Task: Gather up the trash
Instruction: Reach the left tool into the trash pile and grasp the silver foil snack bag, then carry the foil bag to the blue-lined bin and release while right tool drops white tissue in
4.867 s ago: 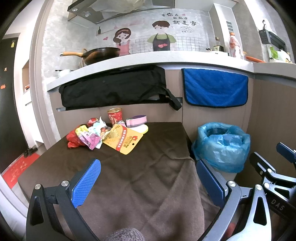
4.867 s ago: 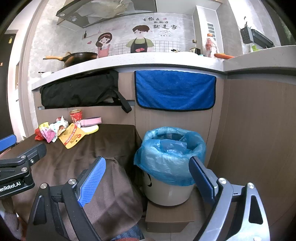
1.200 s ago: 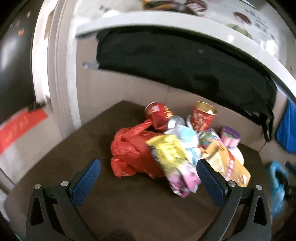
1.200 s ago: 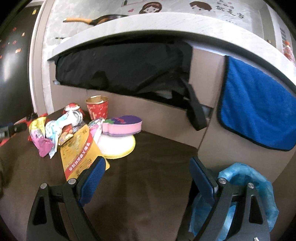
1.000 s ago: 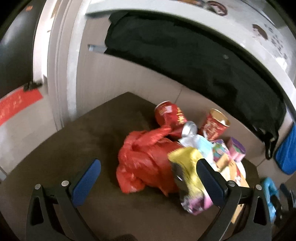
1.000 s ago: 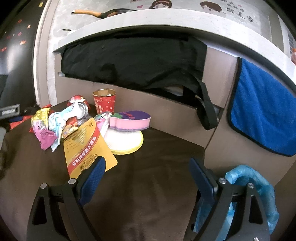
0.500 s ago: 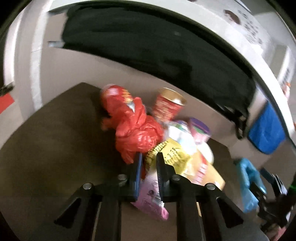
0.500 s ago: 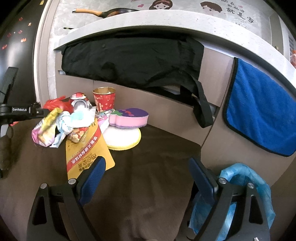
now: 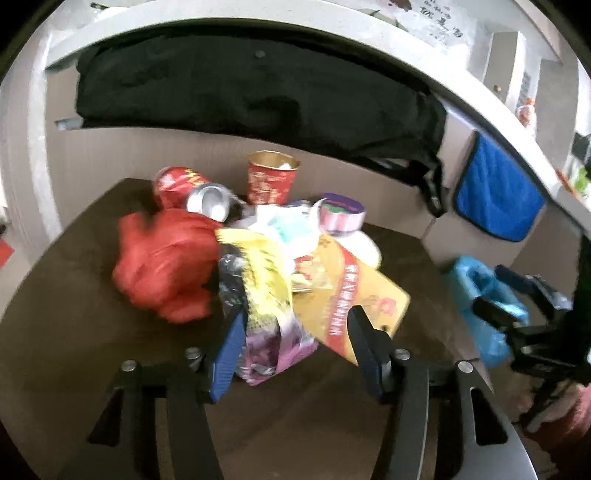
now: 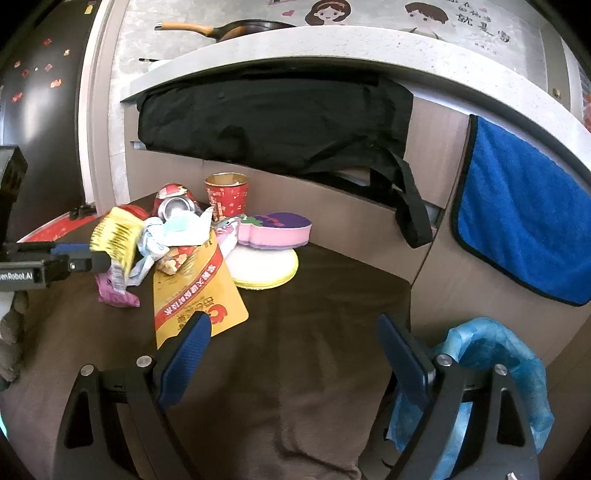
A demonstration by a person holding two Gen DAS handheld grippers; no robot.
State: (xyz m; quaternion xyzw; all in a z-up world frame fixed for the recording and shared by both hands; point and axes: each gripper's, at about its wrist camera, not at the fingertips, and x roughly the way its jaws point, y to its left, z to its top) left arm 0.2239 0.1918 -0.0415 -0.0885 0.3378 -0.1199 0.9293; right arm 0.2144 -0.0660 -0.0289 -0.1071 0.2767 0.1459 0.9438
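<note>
Left wrist view: left gripper point(image 9: 295, 345) sits lower centre, jaws opening, with the yellow-purple snack wrapper point(image 9: 264, 314) between them, long axis running up-frame; looks loose, though it's blurry.

Right wrist view: right gripper point(image 10: 293, 350) gapes empty; the wrapper sits mid-left, blue-lined trash bin point(image 10: 495, 354) lower right.

A home kitchen: wok point(image 10: 236, 29) on a stone counter point(image 10: 332, 40).

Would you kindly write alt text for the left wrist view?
The left gripper, jaws opening, straddles a yellow and purple snack wrapper at the near edge of a trash pile on a brown table. A red plastic bag, crushed can and red paper cup lie behind.
</note>
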